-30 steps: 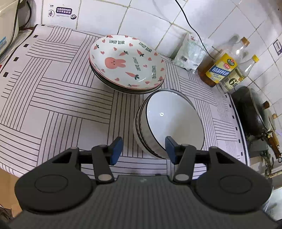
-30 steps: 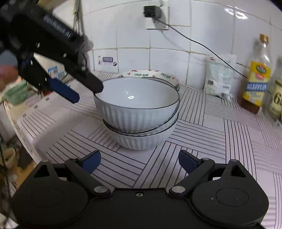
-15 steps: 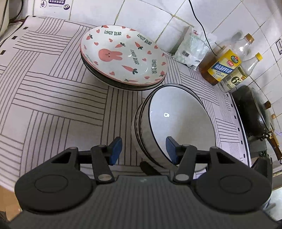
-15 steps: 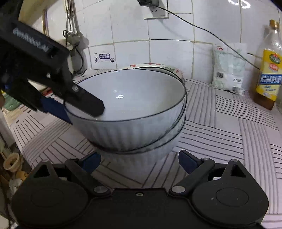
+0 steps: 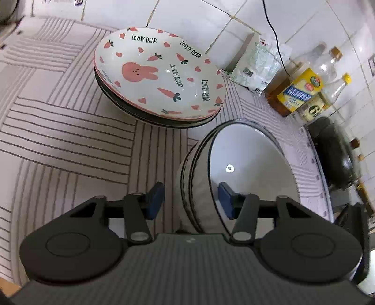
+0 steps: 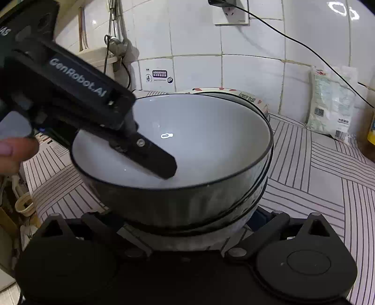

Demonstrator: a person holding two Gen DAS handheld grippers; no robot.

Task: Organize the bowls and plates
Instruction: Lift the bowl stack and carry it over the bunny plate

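A stack of white ribbed bowls (image 5: 246,164) with dark rims stands on the striped mat (image 5: 58,131). My left gripper (image 5: 190,199) straddles the stack's near wall. One blue pad is outside and the other inside the top bowl. Its jaws are closing, and a gap still shows at each pad. The right wrist view shows the bowl stack (image 6: 199,140) low between the fingers of my right gripper (image 6: 184,214). That gripper's jaws are opening wide and its tips are mostly hidden under the stack. Behind the bowls sits a stack of rabbit-and-carrot plates (image 5: 159,75).
By the tiled wall are a plastic bag (image 5: 255,68) and oil bottles (image 5: 297,91). A dark wok (image 5: 335,152) sits at the right edge. A cord hangs from the wall socket (image 6: 230,11). A person's thumb (image 6: 14,150) shows at the left.
Both grippers have closed in on the bowl stack. The left one sank over its rim and its jaws narrowed. The right one slid forward until the stack sat between its fingers.
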